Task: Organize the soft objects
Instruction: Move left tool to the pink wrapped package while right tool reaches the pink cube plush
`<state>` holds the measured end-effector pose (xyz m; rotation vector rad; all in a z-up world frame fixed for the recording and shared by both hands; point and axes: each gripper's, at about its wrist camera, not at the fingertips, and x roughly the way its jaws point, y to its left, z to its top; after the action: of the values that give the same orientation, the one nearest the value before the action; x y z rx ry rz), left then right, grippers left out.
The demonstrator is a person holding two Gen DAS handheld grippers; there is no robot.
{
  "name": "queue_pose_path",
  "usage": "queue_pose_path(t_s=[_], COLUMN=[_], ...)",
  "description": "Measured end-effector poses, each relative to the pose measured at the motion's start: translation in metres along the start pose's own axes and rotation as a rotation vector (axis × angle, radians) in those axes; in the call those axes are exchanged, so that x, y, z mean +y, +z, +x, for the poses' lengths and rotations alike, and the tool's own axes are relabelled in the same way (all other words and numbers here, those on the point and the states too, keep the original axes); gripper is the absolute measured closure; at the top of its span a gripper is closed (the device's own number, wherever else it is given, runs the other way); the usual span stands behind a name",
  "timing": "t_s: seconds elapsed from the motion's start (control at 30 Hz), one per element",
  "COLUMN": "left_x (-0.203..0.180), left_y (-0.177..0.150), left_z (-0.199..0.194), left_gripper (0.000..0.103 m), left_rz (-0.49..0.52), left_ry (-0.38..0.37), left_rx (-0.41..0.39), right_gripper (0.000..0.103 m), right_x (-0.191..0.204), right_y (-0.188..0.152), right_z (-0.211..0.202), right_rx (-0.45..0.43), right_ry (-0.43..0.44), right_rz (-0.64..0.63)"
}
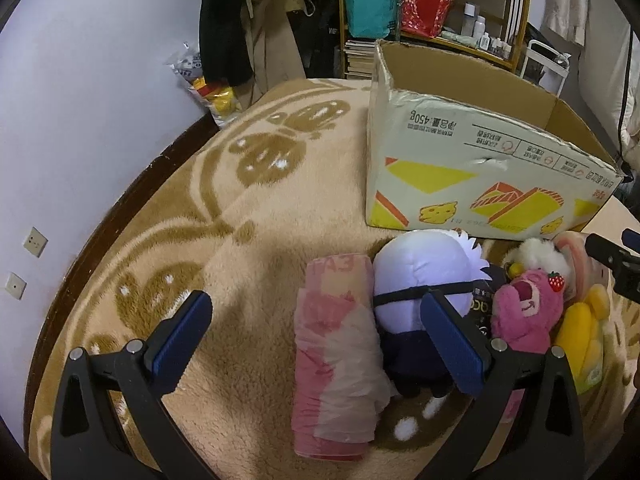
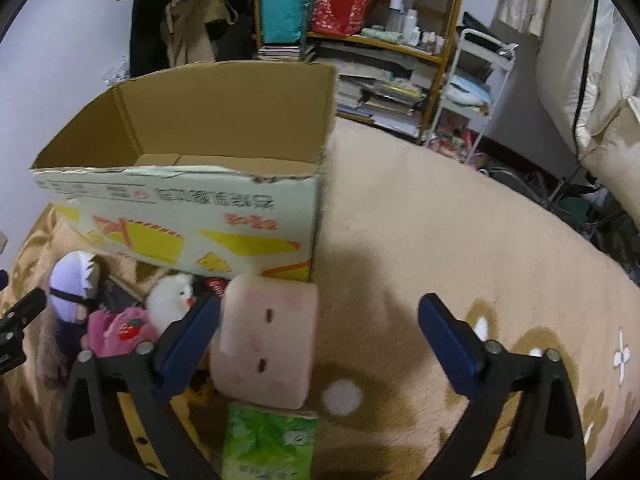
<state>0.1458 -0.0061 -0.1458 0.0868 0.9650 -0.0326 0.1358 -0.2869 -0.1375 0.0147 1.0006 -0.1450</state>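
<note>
Both grippers' jaws gape wide, empty. The left gripper [image 1: 316, 332] brackets a pink plastic-wrapped roll [image 1: 334, 364]; the right gripper [image 2: 318, 330] has the pink square plush pillow [image 2: 266, 344] beside its left jaw — the open cardboard box [image 2: 224, 216] waits just beyond, likely their destination.

Pale lilac wall [image 1: 100, 80], cluttered wooden shelf [image 2: 400, 44], and a beige floral blanket [image 1: 248, 216] underfoot.

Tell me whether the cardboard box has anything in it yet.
Empty as far as visible: the cardboard box shows bare floor and walls in the right wrist view; its near corner is hidden.
</note>
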Motion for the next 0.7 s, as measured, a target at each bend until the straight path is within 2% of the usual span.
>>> queue_pose_path(t_s=[0.27, 0.7], left_x=[0.005, 0.016], left_y=[-0.006, -0.012], left_z=[0.008, 0.009], left_gripper=[0.0, 0.0], left_rz=[-0.029, -0.109], left_ry=[0.003, 0.022], left_rx=[0.062, 0.13], right_gripper=[0.011, 0.026], right_x=[-0.012, -0.008], right_y=[0.0, -0.006], right_z=[0.01, 0.011], right_rx=[0.024, 0.039], right_ry=[0.059, 0.083], right_rz=[0.057, 0.061])
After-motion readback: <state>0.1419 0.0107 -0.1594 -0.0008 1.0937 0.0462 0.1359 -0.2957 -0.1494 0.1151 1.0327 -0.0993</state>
